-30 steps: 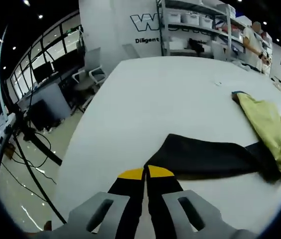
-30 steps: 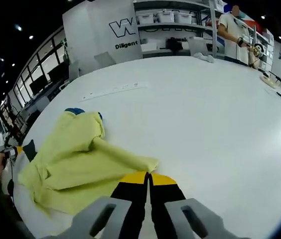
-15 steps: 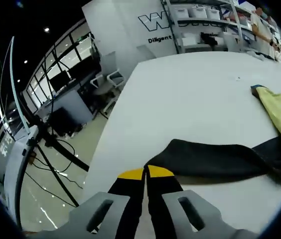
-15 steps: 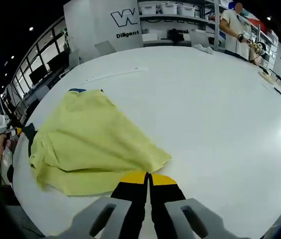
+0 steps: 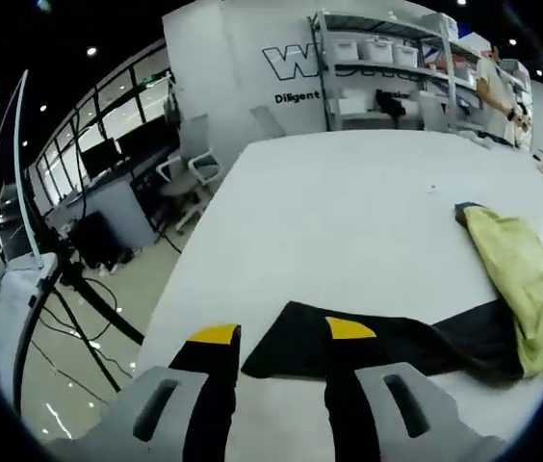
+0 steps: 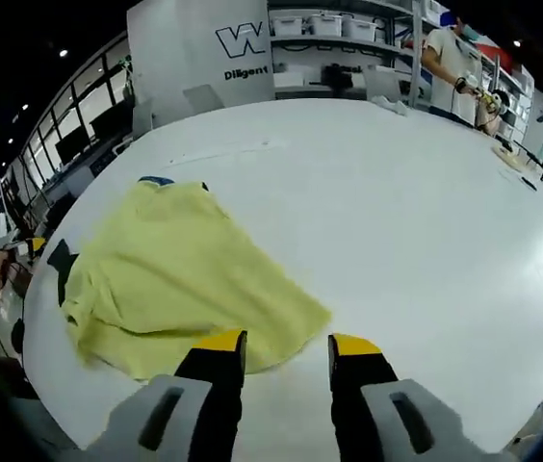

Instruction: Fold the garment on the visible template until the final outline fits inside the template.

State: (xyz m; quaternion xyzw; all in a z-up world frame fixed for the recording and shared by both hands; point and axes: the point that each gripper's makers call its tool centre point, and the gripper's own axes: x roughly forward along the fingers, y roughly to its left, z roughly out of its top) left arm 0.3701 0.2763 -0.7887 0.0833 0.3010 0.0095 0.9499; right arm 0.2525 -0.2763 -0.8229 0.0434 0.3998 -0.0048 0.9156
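We find the left gripper with jaws spread wide, gripping nothing, the garment's black sleeve between them at 12 o'clock. The right gripper likewise gapes empty; the yellow garment lies on the white table at 10 o'clock

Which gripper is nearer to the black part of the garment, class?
Left. The left gripper stands open right at the black part; the right gripper is open at the yellow part's far edge.
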